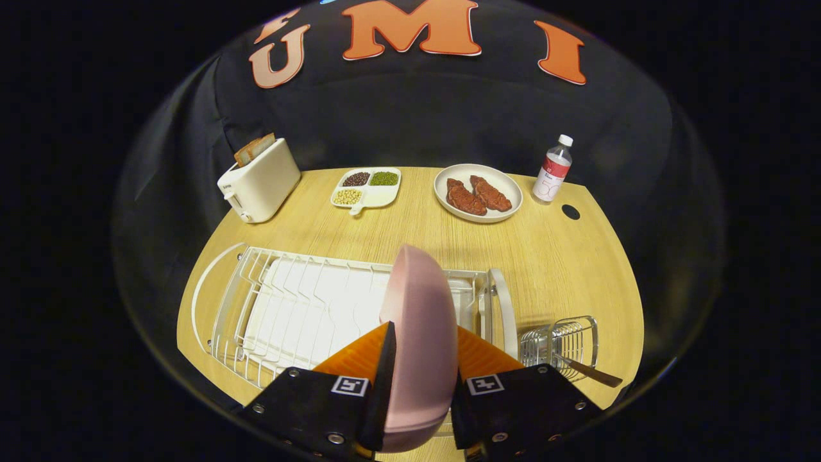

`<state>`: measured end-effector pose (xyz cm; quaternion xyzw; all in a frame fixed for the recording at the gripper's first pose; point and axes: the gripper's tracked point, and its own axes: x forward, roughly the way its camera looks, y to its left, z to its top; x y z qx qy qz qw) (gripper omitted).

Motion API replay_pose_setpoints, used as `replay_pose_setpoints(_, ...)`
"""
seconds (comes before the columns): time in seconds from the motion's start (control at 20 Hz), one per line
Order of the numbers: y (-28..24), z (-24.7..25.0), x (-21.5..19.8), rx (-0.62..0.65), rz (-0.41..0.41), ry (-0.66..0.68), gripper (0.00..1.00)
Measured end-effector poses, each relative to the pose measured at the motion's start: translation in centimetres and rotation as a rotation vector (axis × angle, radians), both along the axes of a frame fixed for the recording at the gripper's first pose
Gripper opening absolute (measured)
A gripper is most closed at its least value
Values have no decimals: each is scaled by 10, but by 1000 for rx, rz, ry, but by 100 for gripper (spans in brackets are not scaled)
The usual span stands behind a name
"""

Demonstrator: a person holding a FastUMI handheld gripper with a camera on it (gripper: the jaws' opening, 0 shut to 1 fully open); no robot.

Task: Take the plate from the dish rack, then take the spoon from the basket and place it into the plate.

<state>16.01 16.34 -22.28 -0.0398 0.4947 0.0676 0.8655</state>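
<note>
Clamped edge-on between the jaws, pink plate [417, 333] seemingly hangs above the dish rack [282, 308].

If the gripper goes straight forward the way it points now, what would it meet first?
The gripper is shut on the pink plate, held on edge above the dish rack. Straight ahead the way looks free over the rack; further on stands the plate of meat, probably lower than this line. Depth is unclear.
</note>
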Motion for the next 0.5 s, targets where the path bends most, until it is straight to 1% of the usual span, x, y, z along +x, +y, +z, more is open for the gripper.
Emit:
replay_pose_setpoints(0.1, -10, 19, 19, -37, -18, -78, 37)
replay_pose_setpoints(0.15, -15, 27, 28, -48, -13, -112, 36)
replay_pose_setpoints(0.3, 4, 49, 19, -2, 43, -141, 29)
replay_pose_setpoints(0.4, 5, 60, 18, -35, 75, -170, 29)
replay_pose_setpoints(0.5, 8, 68, 14, -39, 76, -180, 29)
